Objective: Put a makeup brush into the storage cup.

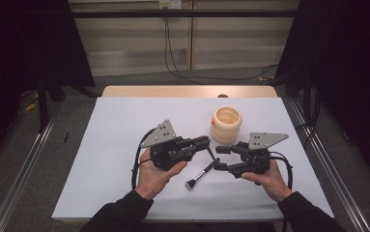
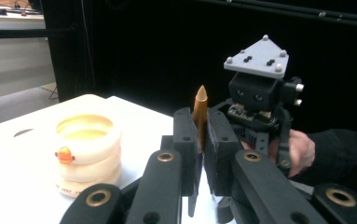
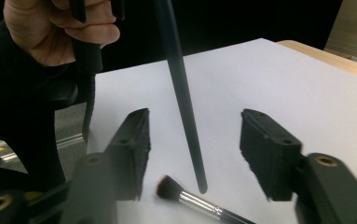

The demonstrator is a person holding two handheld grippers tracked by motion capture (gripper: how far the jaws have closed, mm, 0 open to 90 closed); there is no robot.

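Observation:
My left gripper (image 1: pixel 206 141) (image 2: pixel 203 135) is shut on a thin dark stick (image 1: pixel 212 154) (image 3: pixel 183 102). The stick's orange pointed end (image 2: pixel 201 109) juts up above the jaws, and its dark shaft slants down toward the table. My right gripper (image 1: pixel 220 158) (image 3: pixel 195 140) faces the left one and is open. The shaft hangs between its jaws without touching either pad. A small makeup brush (image 1: pixel 199 175) (image 3: pixel 190 198) with dark bristles and a silver ferrule lies on the white table (image 1: pixel 124 145) under both grippers.
A cream ringed cup (image 1: pixel 226 124) (image 2: pixel 87 154) with a small orange ornament stands upright just beyond the grippers. The right gripper's grey plate (image 2: pixel 257 58) rises behind the left jaws. Black curtains flank the table.

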